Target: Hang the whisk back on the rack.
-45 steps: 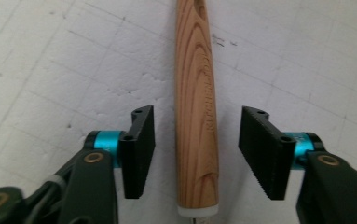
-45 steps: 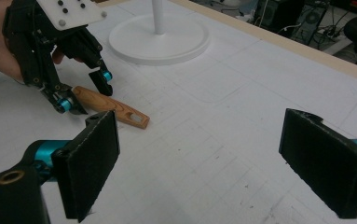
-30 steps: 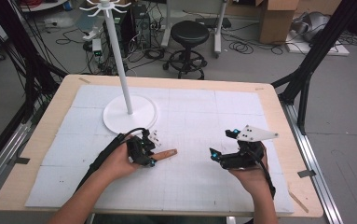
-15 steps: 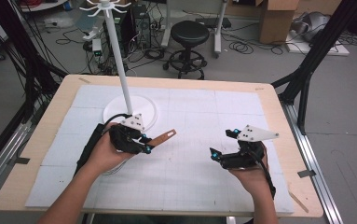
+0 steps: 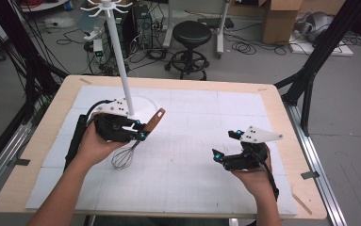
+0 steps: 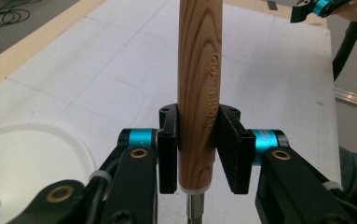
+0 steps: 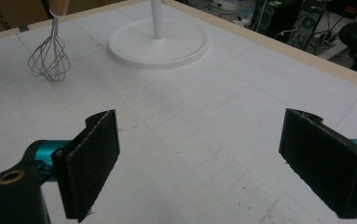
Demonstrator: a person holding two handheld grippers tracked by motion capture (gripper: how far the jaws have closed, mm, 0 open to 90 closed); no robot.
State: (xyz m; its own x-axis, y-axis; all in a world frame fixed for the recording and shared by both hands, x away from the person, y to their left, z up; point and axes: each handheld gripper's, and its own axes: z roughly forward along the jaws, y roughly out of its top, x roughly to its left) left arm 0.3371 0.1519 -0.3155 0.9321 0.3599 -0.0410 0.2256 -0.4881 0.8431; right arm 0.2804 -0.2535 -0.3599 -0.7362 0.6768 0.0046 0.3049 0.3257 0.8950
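Here's the left gripper clamped on the wooden handle of the whisk, pads pressed to both sides of the grain just above the metal collar, as the left gripper view shows it. The handle slants up toward the far right and the wire loops hang below, above the white mat, close to the person's left hand. From the right gripper view the whisk's wires dangle at the upper left, near the round base.

Over on the right, the right gripper sits low above the mat with its jaws spread wide and only bare gridded surface between them.

The bench is a pale wooden top, almost wholly covered by that white mat with faint grid lines. Toward the far left stands a white stand, a thin pole on a round base, with short hooks at its crown.

Beyond the bench: grey floor, a black stool, tangled cables, computer towers, a cardboard box, and black frame legs at either side.
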